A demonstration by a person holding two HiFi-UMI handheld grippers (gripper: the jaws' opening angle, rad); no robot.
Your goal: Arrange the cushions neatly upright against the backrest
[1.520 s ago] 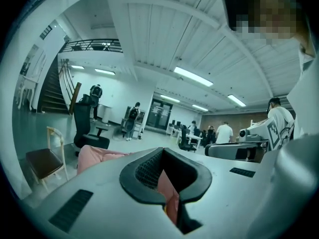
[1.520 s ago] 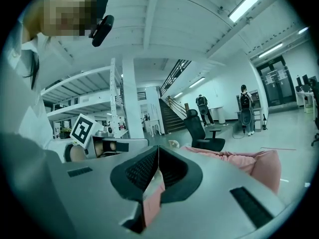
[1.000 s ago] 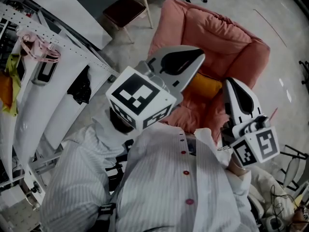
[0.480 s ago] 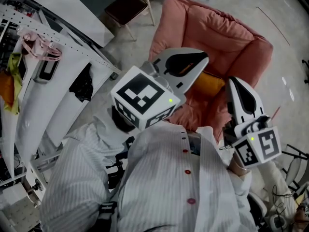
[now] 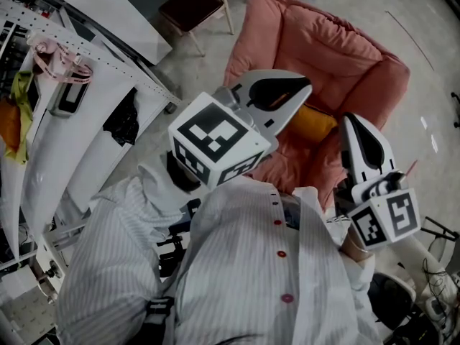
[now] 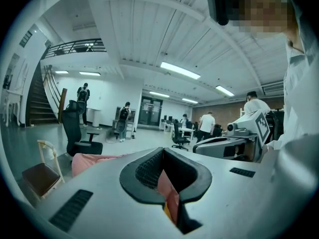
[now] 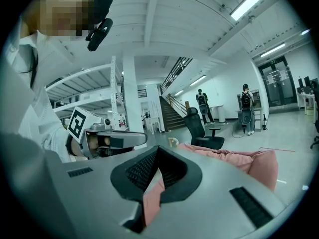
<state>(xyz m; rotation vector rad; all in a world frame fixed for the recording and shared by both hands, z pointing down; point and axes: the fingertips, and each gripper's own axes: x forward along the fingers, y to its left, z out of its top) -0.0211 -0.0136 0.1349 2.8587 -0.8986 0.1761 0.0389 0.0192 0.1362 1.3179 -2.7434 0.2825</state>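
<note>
1. Left gripper (image 5: 307,88): clenched, jaws together, nothing between them; held in the air over the front of the armchair (image 5: 327,45).
2. Right gripper (image 5: 351,119): clenched likewise, empty; raised just right of the cushion (image 5: 311,123) in the head view.
3. Cushion: 1, orange, lying on the armchair seat, between the 2 grippers in the head view; partly hidden behind the left gripper, touched by neither.
4. Armchair: pink, padded, standing on the floor (image 5: 431,106).
5. Chair (image 5: 190,6): wooden frame, dark seat, beyond the armchair, to its left.
6. Board (image 5: 93,85): white, perforated, far left, small items hanging on it.
</note>
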